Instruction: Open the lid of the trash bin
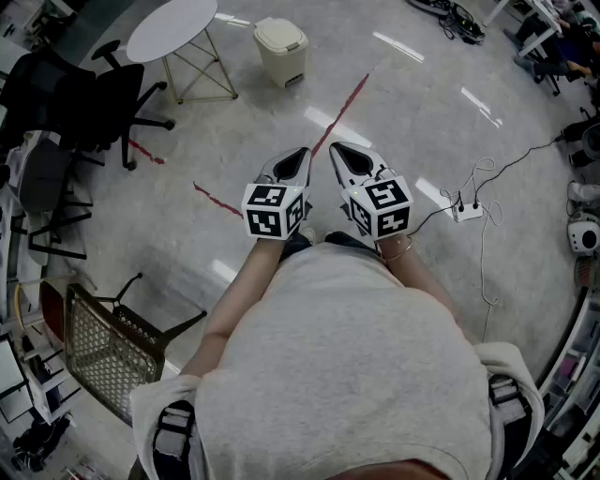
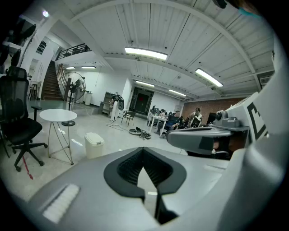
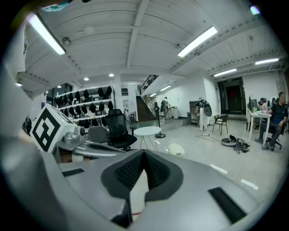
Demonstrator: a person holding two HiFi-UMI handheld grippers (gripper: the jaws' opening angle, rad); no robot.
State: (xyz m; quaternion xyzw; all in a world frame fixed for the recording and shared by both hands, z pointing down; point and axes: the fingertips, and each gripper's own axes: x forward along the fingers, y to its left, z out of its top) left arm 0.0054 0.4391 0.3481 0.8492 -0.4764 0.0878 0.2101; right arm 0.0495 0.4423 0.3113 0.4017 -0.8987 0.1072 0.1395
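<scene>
Cream plastic is seen in the trash bin (image 1: 280, 49), which is set on the floor at the far side with its lid down. It is placed just right of a round white table (image 1: 172, 28) and well apart from both grippers. The left gripper (image 1: 302, 153) and the right gripper (image 1: 336, 148) are held side by side near the person's body. Each gripper's jaws are pressed together, with nothing gripped between them. A red tape line (image 1: 339, 114) is laid on the floor between the grippers and the bin.

No readable text is showing anywhere. The left tool (image 1: 300, 156) and right tool (image 1: 339, 152) are carrying only black-and-white square markers (image 1: 272, 210).
</scene>
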